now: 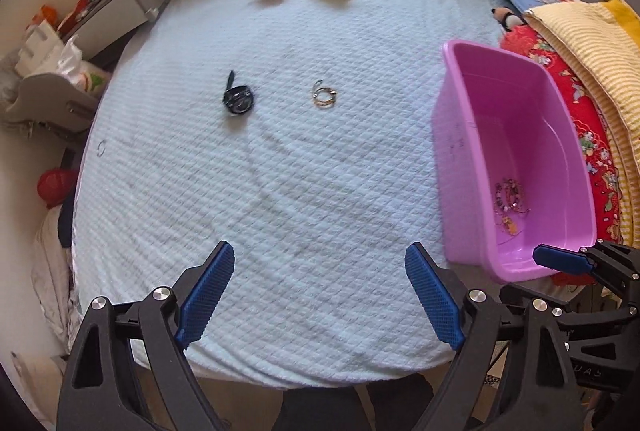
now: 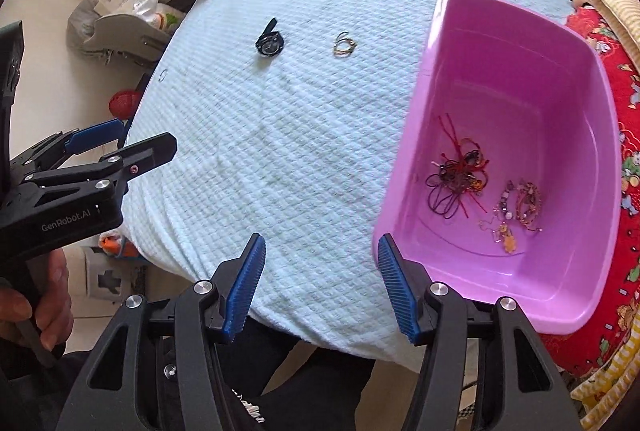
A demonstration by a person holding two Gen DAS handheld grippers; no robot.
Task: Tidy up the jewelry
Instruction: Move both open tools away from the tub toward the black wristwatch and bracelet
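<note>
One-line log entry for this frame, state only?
left hand-held gripper open, empty | right hand-held gripper open, empty | pink bin holds bracelets | watch, bangles on bed

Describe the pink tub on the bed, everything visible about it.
The pink tub is a rectangular basin of glossy, slightly translucent plastic, with rounded corners, sloping walls and a rolled rim. It sits upright and open on the right side of the light blue bedspread, its far side against a red patterned quilt. Inside, on the floor at its near end, lie a tangle of red and dark cords and a few beaded bracelets. Neither gripper touches it.
</note>
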